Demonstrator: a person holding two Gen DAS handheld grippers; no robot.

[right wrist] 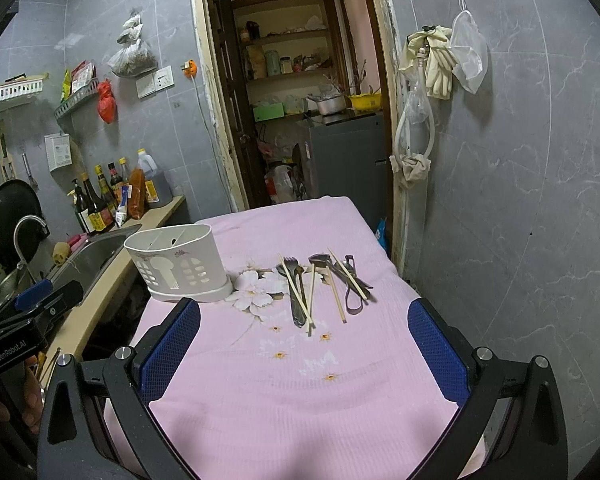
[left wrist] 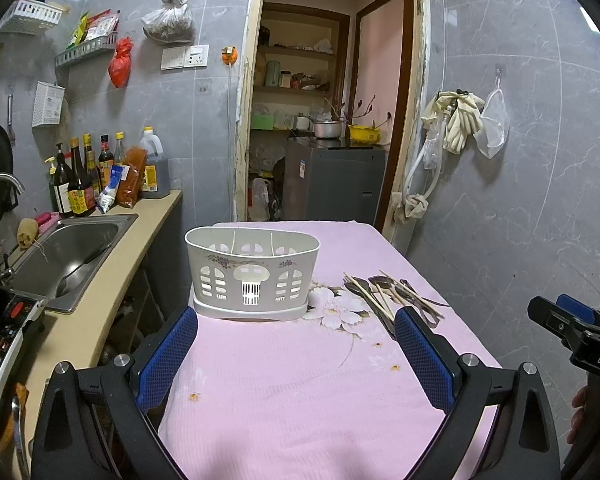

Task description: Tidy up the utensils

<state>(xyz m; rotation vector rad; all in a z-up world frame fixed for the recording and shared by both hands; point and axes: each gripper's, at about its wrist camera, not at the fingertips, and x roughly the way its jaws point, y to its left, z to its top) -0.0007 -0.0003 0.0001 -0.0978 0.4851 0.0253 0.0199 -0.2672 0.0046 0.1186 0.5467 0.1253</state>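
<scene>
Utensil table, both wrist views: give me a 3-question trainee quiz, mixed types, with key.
1. True or false: the white caddy already holds chopsticks.
2. Multiple choice: the utensil pile lies A) inside the caddy, B) on the pink cloth on the caddy's right, C) in the sink.
3. Fill in: the jaws of the left gripper and the right gripper are both ____.

Key:
1. False; its compartments look empty.
2. B.
3. Open; neither holds anything.
</scene>
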